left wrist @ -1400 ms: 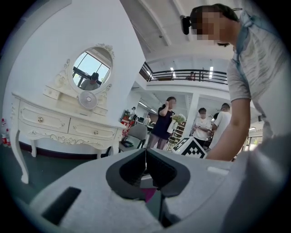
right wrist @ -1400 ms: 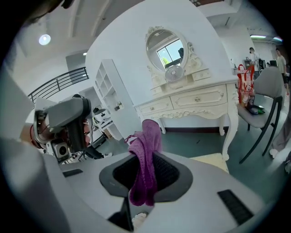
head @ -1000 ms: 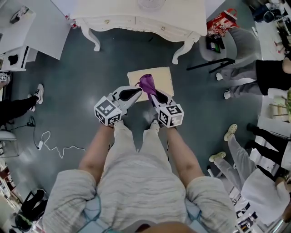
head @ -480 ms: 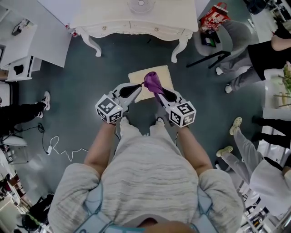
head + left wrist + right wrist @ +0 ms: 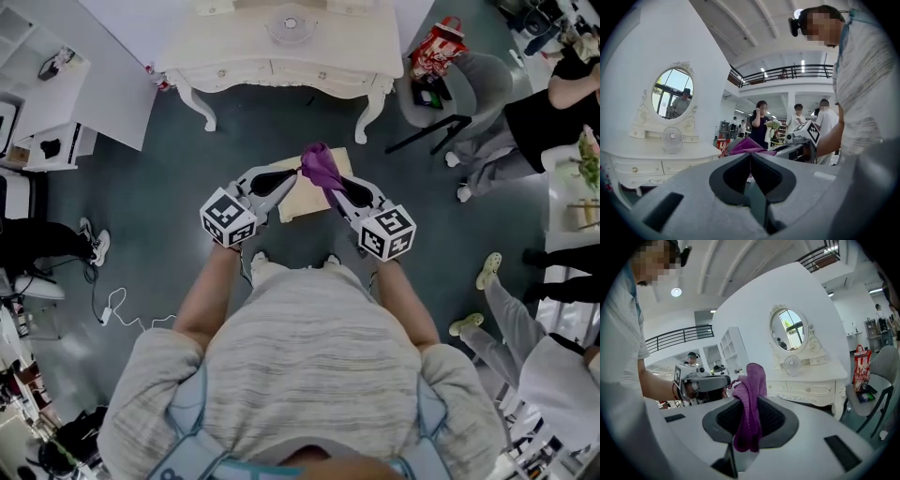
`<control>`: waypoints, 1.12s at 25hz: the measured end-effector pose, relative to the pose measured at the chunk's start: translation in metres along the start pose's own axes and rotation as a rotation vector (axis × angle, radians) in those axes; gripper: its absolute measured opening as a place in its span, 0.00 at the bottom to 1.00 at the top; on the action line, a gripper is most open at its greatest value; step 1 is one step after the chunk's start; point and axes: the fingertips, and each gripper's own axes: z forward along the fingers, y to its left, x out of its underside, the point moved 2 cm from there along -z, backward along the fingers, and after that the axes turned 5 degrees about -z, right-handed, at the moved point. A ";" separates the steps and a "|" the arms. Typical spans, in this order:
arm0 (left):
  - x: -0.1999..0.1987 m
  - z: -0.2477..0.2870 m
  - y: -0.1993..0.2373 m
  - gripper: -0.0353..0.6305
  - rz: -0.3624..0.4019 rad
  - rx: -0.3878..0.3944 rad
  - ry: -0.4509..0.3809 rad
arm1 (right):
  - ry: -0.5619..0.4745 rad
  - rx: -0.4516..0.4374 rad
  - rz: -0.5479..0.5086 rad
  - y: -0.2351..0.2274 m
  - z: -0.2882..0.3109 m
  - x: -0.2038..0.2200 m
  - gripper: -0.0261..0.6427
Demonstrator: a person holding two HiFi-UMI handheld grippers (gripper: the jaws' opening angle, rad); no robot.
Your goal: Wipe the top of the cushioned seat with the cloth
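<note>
Purple cloth (image 5: 322, 167) is bunched over the far side of the cushioned seat (image 5: 302, 199), a cream square on the dark floor. Only the head view shows this seat; neither gripper view takes it in.

The right gripper (image 5: 325, 178) reaches over the seat from its right. Its own view shows its jaws clenched on the cloth (image 5: 750, 404), which stands up in a fold above the pads and hangs down in front of them. The left gripper (image 5: 296, 174) comes in from the seat's left. Its own view shows the left gripper (image 5: 750, 155) with jaws pressed together and nothing between the dark pads. The cloth (image 5: 746, 146) lies just past their tips, and I cannot tell whether it touches them.

Beyond the seat stands a white dressing table (image 5: 281, 47) with its drawers closed and a small fan (image 5: 287, 22) on top. The gripper views add what the head view lacks, an oval mirror (image 5: 789, 330) above that fan (image 5: 791, 364).

Right of the seat and further off, a grey chair (image 5: 473, 84) holds a dark object, and a red bag (image 5: 435, 49) stands just beside it.
</note>
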 end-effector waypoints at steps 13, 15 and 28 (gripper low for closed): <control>-0.014 0.001 -0.021 0.07 0.067 0.035 0.032 | -0.063 -0.023 -0.047 0.010 -0.002 -0.034 0.15; -0.012 -0.003 -0.022 0.07 0.061 0.030 0.035 | -0.050 -0.023 -0.048 0.013 -0.003 -0.031 0.14; -0.004 -0.024 -0.027 0.07 0.032 0.026 0.024 | -0.046 0.000 -0.056 0.027 0.003 -0.032 0.14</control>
